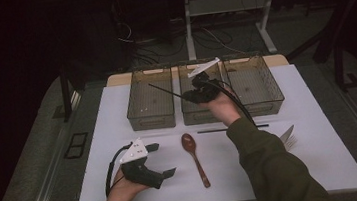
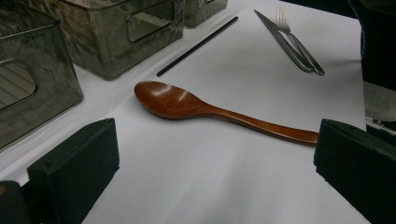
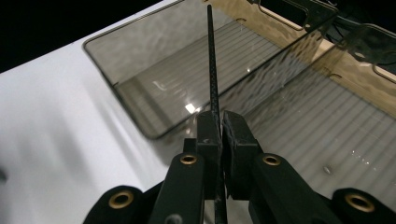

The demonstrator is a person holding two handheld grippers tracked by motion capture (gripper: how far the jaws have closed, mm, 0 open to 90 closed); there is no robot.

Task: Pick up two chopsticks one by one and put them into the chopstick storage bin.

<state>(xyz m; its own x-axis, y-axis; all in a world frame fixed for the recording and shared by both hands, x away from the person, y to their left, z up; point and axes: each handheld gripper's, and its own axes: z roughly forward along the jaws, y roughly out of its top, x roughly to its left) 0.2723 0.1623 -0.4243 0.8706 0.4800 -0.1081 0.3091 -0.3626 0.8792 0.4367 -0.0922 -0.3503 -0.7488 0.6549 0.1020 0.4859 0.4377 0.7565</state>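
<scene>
Right gripper (image 1: 197, 94) clamps black chopstick (image 1: 165, 90) at top centre, long axis slanting up-left across left bin (image 1: 151, 114) from above middle bin (image 1: 194, 114). Left gripper (image 1: 160, 158) idle, jaws wide, lower left.

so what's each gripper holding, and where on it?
Right gripper pinches a thin black stick near one end, over the bins. Left gripper is open, holding nothing.
</scene>
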